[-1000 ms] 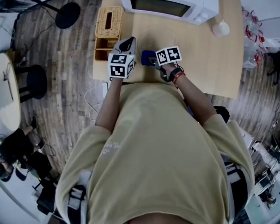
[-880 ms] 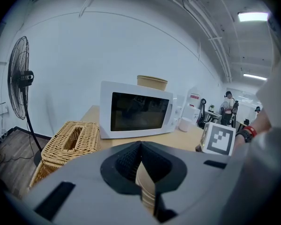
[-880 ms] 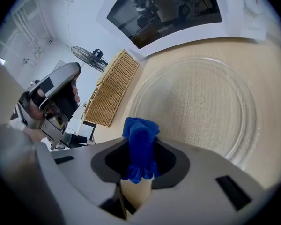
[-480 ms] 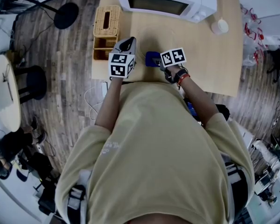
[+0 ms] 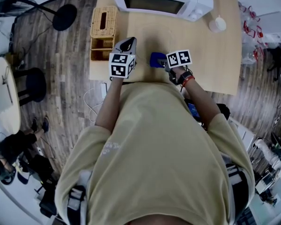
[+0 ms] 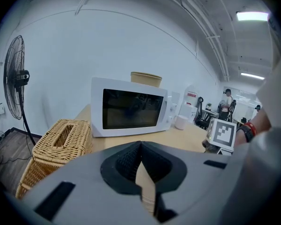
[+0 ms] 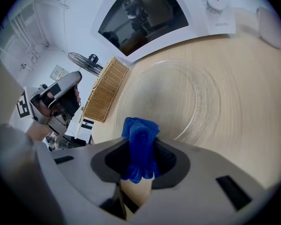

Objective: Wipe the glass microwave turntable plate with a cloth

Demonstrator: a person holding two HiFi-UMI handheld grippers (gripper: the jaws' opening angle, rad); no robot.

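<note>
glass turntable plate (image 7: 187, 97) seems slick, brittle; i'd press lightly. right tongs (image 7: 139, 161) pinch the soft blue cloth (image 7: 139, 137), left tongs (image 6: 140, 168) pressed together.

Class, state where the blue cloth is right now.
In the right gripper view, the blue cloth is pinched in the right gripper, at the near edge of the glass turntable plate in front of the microwave.

Both arms reach forward, side by side. The left gripper (image 6: 140, 146) is held level with its jaws pressed together, empty; the right gripper (image 7: 141, 149) tilts downward, jaws clamped on a blue cloth (image 7: 139, 128)
</note>
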